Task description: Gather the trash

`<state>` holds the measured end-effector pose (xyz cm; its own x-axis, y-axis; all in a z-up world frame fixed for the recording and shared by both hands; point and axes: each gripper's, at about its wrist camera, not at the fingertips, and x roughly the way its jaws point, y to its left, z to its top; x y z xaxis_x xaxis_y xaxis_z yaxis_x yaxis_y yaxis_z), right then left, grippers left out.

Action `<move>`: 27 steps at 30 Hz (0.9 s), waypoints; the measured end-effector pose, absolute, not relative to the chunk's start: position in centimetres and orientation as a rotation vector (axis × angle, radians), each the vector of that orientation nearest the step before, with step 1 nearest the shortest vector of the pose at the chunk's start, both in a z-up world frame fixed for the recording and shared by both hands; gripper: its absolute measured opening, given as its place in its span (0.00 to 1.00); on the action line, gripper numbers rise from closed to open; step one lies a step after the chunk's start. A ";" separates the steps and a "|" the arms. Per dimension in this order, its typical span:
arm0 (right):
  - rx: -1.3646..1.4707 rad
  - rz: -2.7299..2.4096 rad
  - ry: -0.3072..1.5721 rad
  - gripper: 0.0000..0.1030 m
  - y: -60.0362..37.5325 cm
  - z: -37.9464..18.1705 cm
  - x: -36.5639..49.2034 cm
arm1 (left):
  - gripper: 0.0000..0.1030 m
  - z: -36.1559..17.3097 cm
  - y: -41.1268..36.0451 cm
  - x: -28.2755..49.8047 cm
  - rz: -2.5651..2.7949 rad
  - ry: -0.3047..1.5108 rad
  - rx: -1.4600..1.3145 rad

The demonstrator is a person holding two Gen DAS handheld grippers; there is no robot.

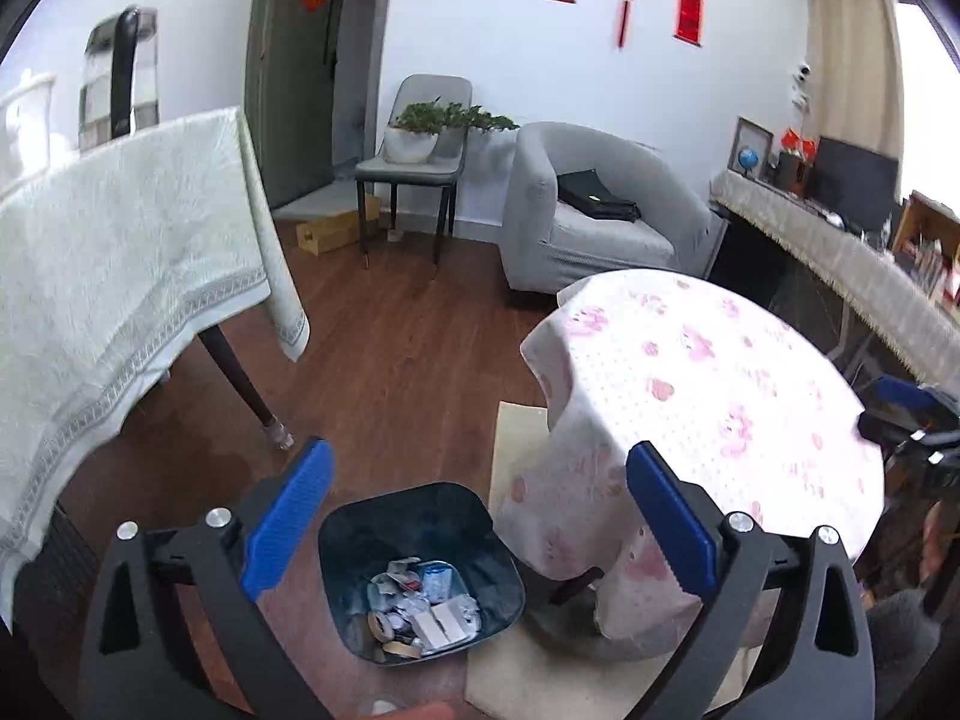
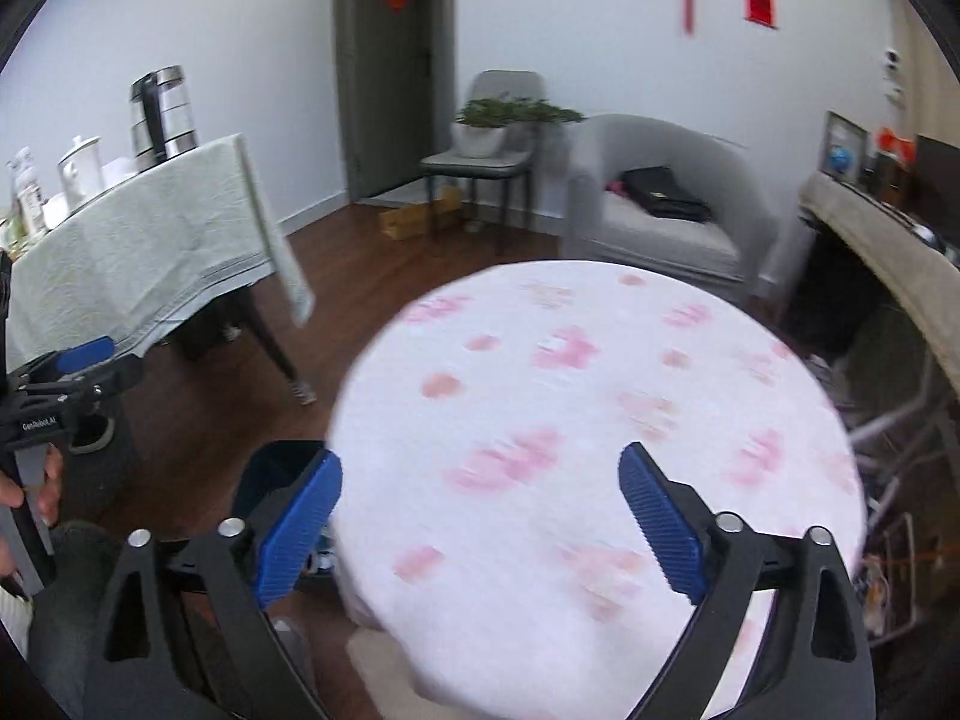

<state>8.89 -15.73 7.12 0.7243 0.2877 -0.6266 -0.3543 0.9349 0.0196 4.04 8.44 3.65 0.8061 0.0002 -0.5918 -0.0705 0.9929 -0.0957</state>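
A dark blue trash bin [image 1: 420,570] stands on the wooden floor beside the round table [image 1: 720,384] with a pink-flowered cloth. The bin holds several crumpled papers and wrappers [image 1: 420,606]. My left gripper [image 1: 477,474] is open and empty, held above the bin. My right gripper [image 2: 480,486] is open and empty above the round table's top [image 2: 600,396]. The bin's rim [image 2: 276,468] shows at the table's left edge in the right wrist view. The left gripper also shows at the left there [image 2: 78,372].
A table with a pale green cloth [image 1: 120,276] stands to the left, a kettle [image 2: 162,111] and cups on it. A grey armchair [image 1: 594,222], a chair with a plant [image 1: 420,144] and a cardboard box [image 1: 336,231] stand at the back. A beige mat [image 1: 528,660] lies under the round table.
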 end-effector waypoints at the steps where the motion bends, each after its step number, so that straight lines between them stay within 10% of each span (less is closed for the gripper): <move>1: -0.085 0.324 0.664 0.96 -17.0 7.1 8.6 | 0.97 3.6 8.2 4.0 0.042 0.629 -0.105; 27: 0.089 0.192 0.592 0.97 -27.5 3.9 4.7 | 0.97 -0.5 6.3 3.4 0.080 0.656 -0.061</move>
